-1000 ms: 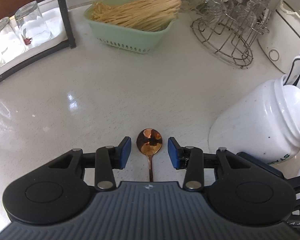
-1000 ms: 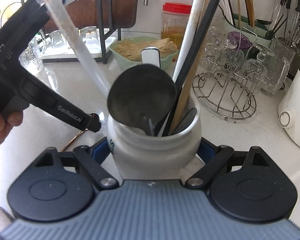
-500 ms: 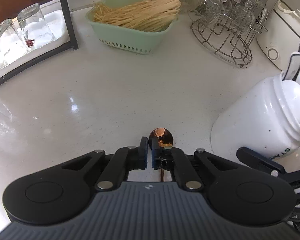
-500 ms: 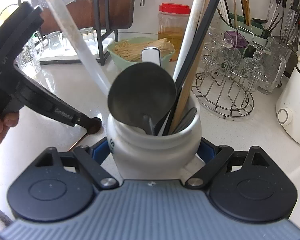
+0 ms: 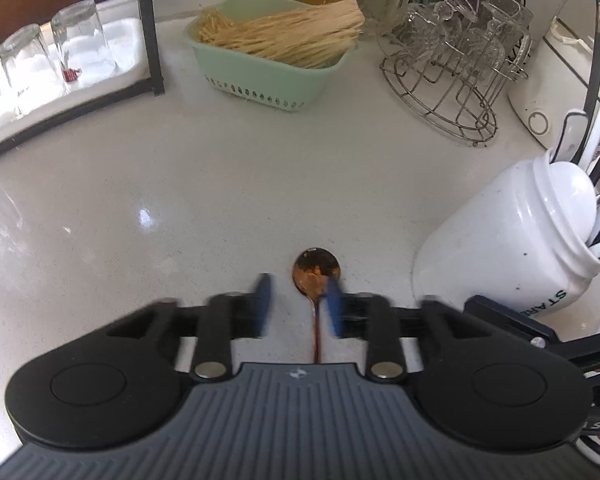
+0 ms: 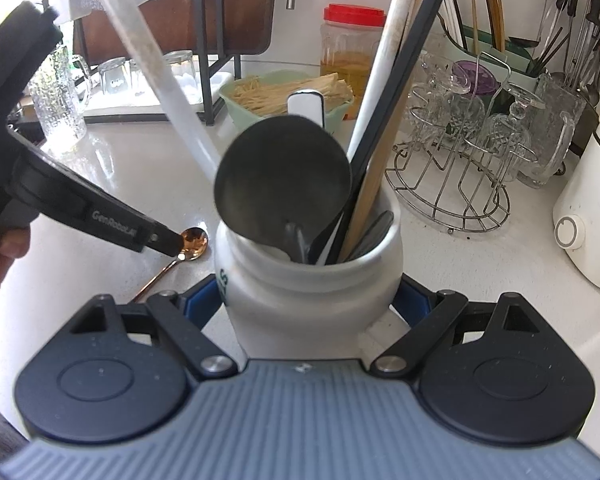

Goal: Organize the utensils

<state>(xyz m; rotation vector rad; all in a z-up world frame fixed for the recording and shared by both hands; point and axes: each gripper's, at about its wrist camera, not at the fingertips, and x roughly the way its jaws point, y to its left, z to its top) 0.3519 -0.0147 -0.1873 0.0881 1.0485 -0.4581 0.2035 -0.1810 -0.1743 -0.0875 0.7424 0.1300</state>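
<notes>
Your two matching handheld grippers

Your left gripper and right gripper share black linkages, blue pads, silver pivot screws and ribbed grey bodies.

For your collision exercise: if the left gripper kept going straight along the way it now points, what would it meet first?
Probably the copper spoon on the white countertop; the left gripper points down at it, jaws apart astride its neck.

spoon: I see a shiny copper-gold bowl, with a thin stem of the same colour.
jar: white from my side, dark green lettering near its base.
basket: pale mint green, at my twelve o'clock, a row of small holes along its base; straw-yellow sticks inside.
counter: off-white, finely speckled.
left gripper: black, blue pads.
bottle lid: red.
</notes>
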